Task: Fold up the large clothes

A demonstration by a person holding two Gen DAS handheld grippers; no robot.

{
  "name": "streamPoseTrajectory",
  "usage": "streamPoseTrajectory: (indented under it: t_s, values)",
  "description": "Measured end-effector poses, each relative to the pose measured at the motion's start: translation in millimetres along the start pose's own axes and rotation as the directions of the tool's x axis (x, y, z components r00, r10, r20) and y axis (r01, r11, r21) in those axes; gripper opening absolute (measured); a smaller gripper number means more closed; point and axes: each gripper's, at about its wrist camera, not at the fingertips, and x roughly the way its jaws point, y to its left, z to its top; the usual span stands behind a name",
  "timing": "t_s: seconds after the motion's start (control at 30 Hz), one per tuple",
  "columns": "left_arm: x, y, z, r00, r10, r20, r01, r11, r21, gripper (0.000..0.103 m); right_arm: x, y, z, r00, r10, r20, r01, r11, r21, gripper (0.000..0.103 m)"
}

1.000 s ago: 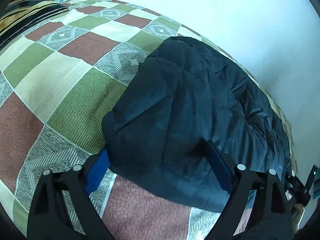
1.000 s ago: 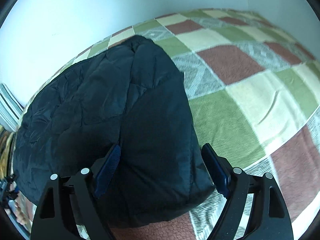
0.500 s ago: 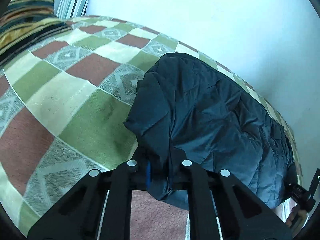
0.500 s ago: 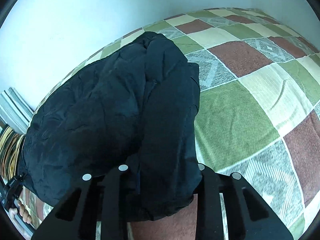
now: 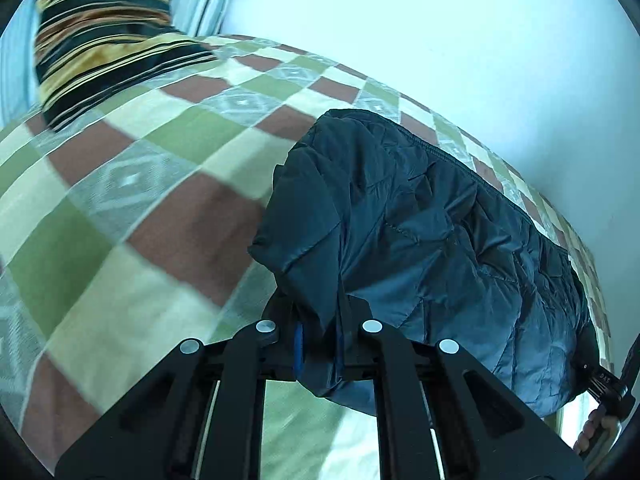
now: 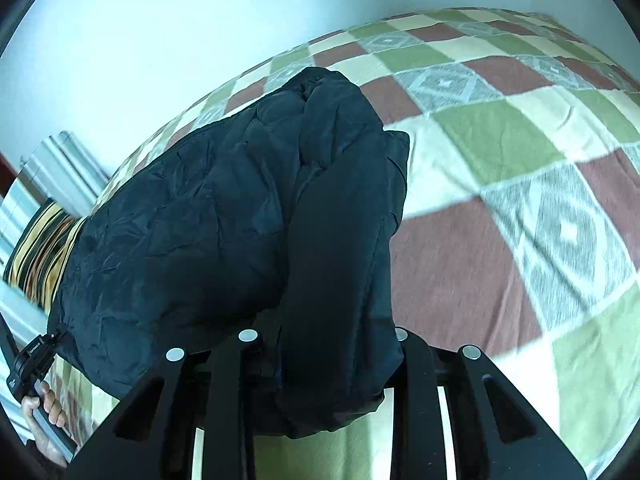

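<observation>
Between the two grippers, the dark puffer jacket stretches lengthwise over the checkered bed; left gripper and right gripper each pinch a near-edge corner, so folding goes toward the wall.

A striped pillow lies on the checked bedspread by the wall.

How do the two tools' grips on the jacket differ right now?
The left tool pinches a thin fold of the dark jacket, its blue pad showing beside the cloth; the right tool clamps a much thicker bunch that hides its pads. So the left's jaws stand nearer together than the right's. Both grip the jacket's near edge.
</observation>
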Motion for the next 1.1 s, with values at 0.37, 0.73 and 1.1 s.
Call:
streamPoseTrajectory:
  t_s: [0.37,0.73,1.1]
  values:
    - [-45,45,-36,0.999,0.028,-0.019,-0.028,1.000,-0.010,0.011,-33,19,-58,1.000,0.001,-0.020,-0.002,0.999,-0.050,0.027]
    - [-65,61,-55,1.000,0.012,-0.022,-0.013,1.000,-0.027,0.011,-50,20,-79,0.999,-0.013,-0.037,0.011,0.998,-0.056,0.027]
    - [-66,65,-56,0.999,0.034,-0.041,-0.036,0.999,-0.038,0.030,-56,16,-77,0.999,-0.034,-0.035,0.033,0.999,-0.032,0.043]
